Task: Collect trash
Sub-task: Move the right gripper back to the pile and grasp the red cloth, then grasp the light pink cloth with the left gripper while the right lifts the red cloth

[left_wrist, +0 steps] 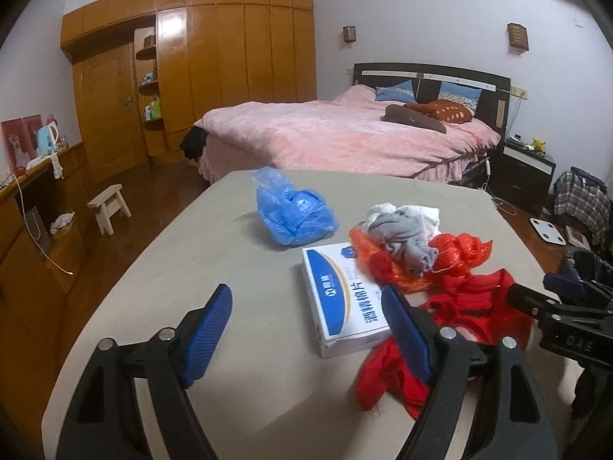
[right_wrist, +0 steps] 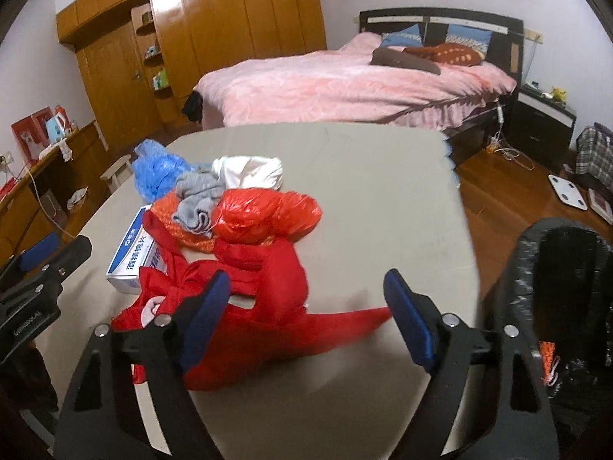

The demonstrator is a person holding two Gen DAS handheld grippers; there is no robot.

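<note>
On the beige table (left_wrist: 214, 253) lie a crumpled blue plastic bag (left_wrist: 293, 211), a white and blue box (left_wrist: 343, 299), an orange-red plastic bag (left_wrist: 456, 257) with grey and white cloth (left_wrist: 406, 230) on it, and a red cloth (left_wrist: 475, 306). My left gripper (left_wrist: 306, 322) is open and empty, just short of the box. My right gripper (right_wrist: 306, 295) is open and empty above the red cloth (right_wrist: 264, 306). The box (right_wrist: 132, 257), the orange-red bag (right_wrist: 264, 211) and the blue bag (right_wrist: 155, 170) lie beyond it to the left.
A bin lined with a black bag (right_wrist: 563, 287) stands off the table's right edge. A pink bed (left_wrist: 345, 134) and a wooden wardrobe (left_wrist: 214, 69) are behind. A small stool (left_wrist: 109, 207) and a desk (left_wrist: 34, 207) are on the left.
</note>
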